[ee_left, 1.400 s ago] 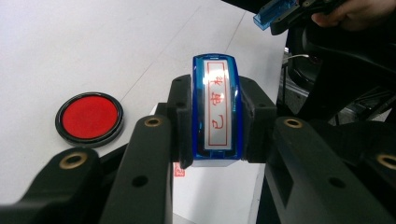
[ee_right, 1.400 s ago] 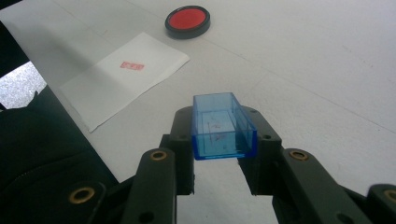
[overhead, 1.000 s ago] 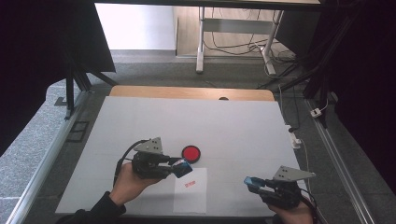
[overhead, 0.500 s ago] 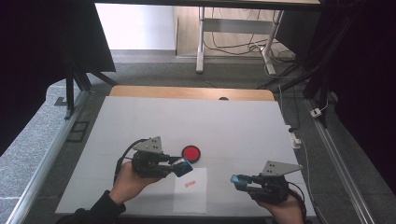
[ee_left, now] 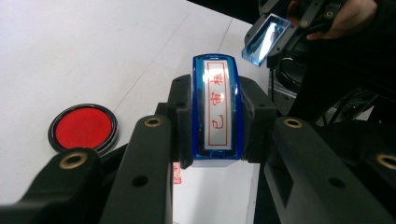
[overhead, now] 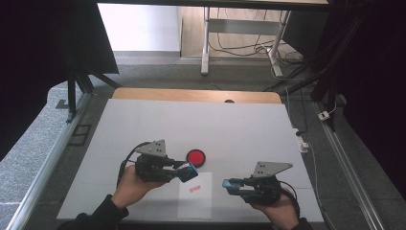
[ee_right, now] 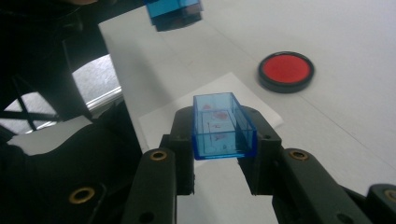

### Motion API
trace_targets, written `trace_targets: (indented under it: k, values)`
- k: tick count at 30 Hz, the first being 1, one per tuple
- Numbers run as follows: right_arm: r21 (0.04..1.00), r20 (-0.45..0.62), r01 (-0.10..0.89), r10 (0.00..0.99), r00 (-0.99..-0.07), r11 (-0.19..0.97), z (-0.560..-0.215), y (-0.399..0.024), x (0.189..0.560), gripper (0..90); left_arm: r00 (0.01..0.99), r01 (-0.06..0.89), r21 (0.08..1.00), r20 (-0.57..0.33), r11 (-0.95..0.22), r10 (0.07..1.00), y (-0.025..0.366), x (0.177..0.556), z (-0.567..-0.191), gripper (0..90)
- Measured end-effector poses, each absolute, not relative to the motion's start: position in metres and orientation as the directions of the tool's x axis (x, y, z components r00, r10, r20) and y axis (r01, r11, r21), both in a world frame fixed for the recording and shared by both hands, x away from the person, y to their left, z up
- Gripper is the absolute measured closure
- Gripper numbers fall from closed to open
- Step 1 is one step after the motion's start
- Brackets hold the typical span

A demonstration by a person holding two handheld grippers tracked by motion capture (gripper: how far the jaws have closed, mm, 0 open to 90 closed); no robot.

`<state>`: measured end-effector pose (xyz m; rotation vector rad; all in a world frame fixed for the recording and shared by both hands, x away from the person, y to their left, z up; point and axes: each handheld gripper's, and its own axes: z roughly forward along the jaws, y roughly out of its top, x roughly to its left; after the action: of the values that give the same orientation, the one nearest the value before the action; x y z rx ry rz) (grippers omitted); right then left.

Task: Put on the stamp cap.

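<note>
My left gripper (overhead: 186, 171) is shut on a blue stamp (ee_left: 217, 112) whose silver face carries red characters in a red frame. It hovers over the top left corner of a white paper sheet (overhead: 195, 203). My right gripper (overhead: 231, 184) is shut on the stamp's clear blue cap (ee_right: 223, 128), open side up, with red ink smears inside. It hangs just right of the sheet, pointing left toward the stamp. A red stamped mark (overhead: 193, 188) lies on the paper. A round red ink pad (overhead: 196, 157) in a black rim sits just beyond the sheet.
The white tabletop (overhead: 201, 124) stretches bare behind the ink pad up to a wooden strip (overhead: 191, 95) at the far edge. A white power strip (overhead: 302, 143) hangs off the right edge. Dark curtains and frame legs flank both sides.
My right gripper has carried the cap leftward, closer to the paper and the stamp. The left gripper with the stamp has stayed in place.
</note>
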<state>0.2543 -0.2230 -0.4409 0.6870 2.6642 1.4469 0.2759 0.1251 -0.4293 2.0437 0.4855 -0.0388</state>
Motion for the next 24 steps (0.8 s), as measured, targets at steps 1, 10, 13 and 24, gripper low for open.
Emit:
trace_targets:
  k: [1,10,13,24]
  values:
    - [0.805,0.174,0.354,0.380,-0.909,0.477,-0.441,-0.220,0.255,68.9,0.919,0.355,0.833,-0.228,-0.424,0.322,0.125,0.276,-0.429,69.7]
    - [0.803,0.163,0.307,0.308,-0.937,0.510,-0.445,-0.197,0.261,69.0,0.931,0.337,0.838,-0.229,-0.429,0.285,0.126,0.277,-0.428,69.9]
    - [0.805,0.168,0.305,0.297,-0.940,0.509,-0.446,-0.192,0.264,69.0,0.937,0.322,0.840,-0.217,-0.437,0.274,0.125,0.276,-0.428,69.9]
    - [0.820,0.250,0.310,0.186,-0.950,0.482,-0.454,-0.173,0.276,69.0,0.954,0.280,0.855,-0.200,-0.436,0.221,0.125,0.275,-0.427,70.0]
